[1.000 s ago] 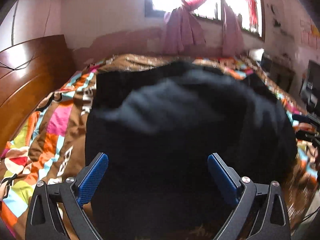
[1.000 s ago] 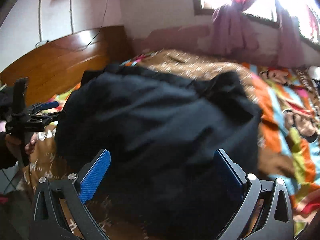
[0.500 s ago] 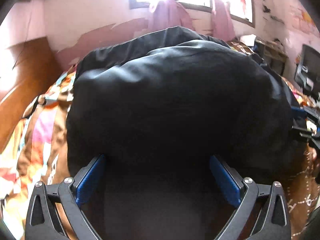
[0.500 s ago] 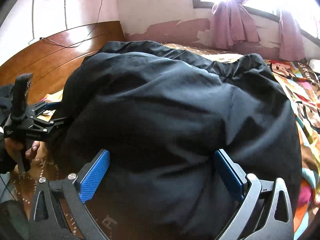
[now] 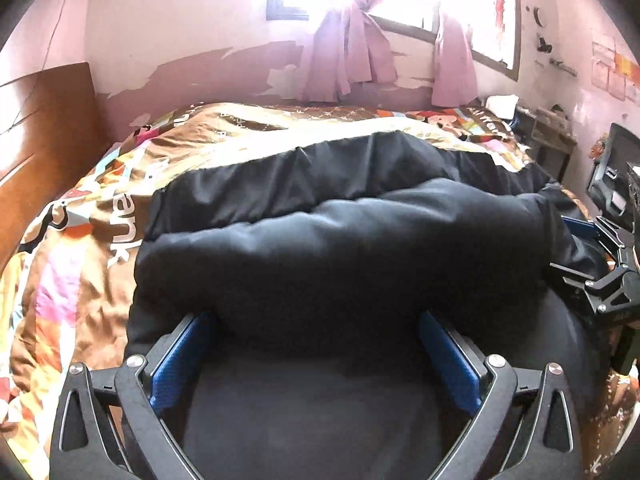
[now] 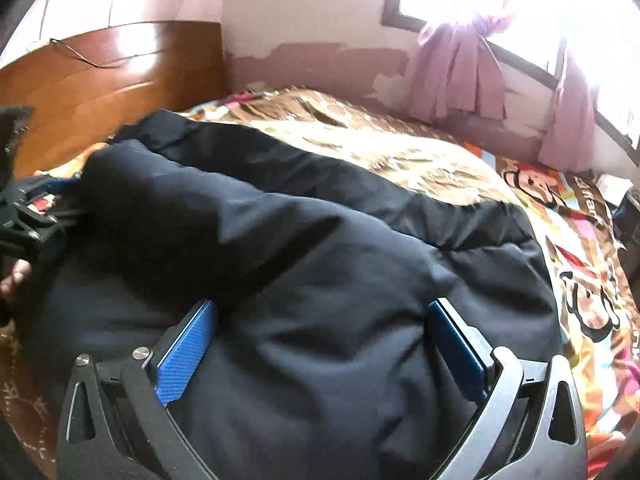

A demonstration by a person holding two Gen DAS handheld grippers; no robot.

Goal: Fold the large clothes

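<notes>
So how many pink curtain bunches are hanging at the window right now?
2: one curtain bunch left of the window's middle, another curtain bunch to its right. Glare may hide more.

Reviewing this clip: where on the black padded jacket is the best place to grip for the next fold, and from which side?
Probably the near edge of the black padded jacket, approached low from the person's side. The puffy folded roll there offers bulk, while the far flap lies thin and flat on the bedspread. The left hand-held gripper already straddles that roll.

Home bedroom: bed [image 5: 100,240], curtains [image 5: 344,60].
</notes>
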